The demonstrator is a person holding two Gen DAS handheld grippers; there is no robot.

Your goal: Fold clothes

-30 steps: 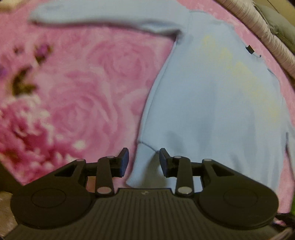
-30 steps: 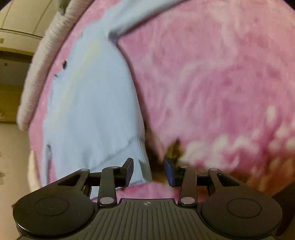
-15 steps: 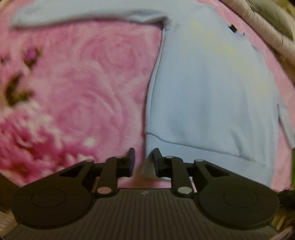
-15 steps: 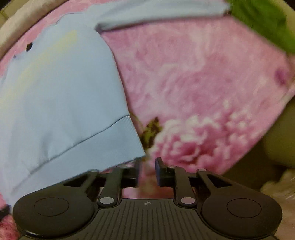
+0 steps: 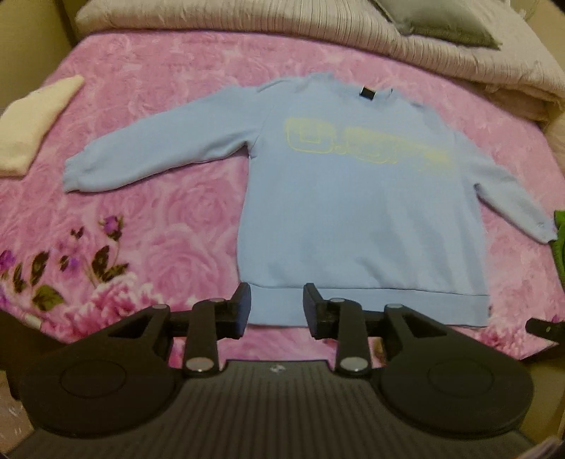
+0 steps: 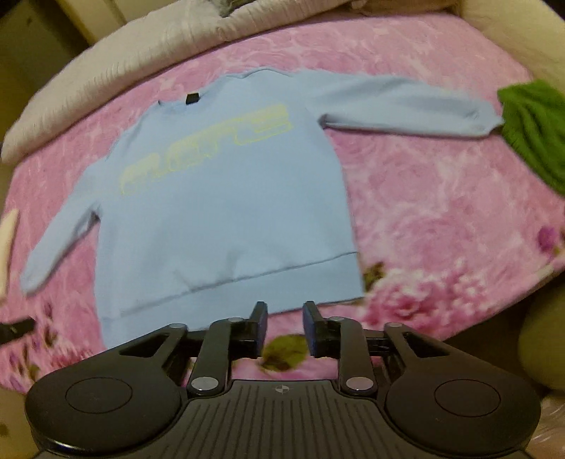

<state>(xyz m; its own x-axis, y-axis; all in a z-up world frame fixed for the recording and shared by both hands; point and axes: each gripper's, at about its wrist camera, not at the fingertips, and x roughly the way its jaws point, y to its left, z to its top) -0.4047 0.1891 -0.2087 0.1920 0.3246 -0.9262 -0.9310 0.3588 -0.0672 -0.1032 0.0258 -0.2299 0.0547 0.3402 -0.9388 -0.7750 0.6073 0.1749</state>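
Note:
A light blue sweatshirt (image 5: 353, 212) with yellow lettering lies flat and face up on the pink floral blanket (image 5: 159, 229), both sleeves spread out to the sides. It also shows in the right wrist view (image 6: 226, 212). My left gripper (image 5: 277, 307) is open and empty, raised above the near hem at the sweatshirt's left corner. My right gripper (image 6: 284, 325) is open and empty, just off the near hem by the right corner.
A cream folded cloth (image 5: 28, 120) lies at the blanket's far left. A green garment (image 6: 533, 130) lies by the right sleeve's cuff. Beige bedding (image 5: 317, 28) and a grey pillow (image 5: 448, 21) run along the far edge.
Both grippers have pulled back and risen from the hem corners, so the whole sweatshirt now shows. Their jaws had narrowed at the hem and have since opened wider.

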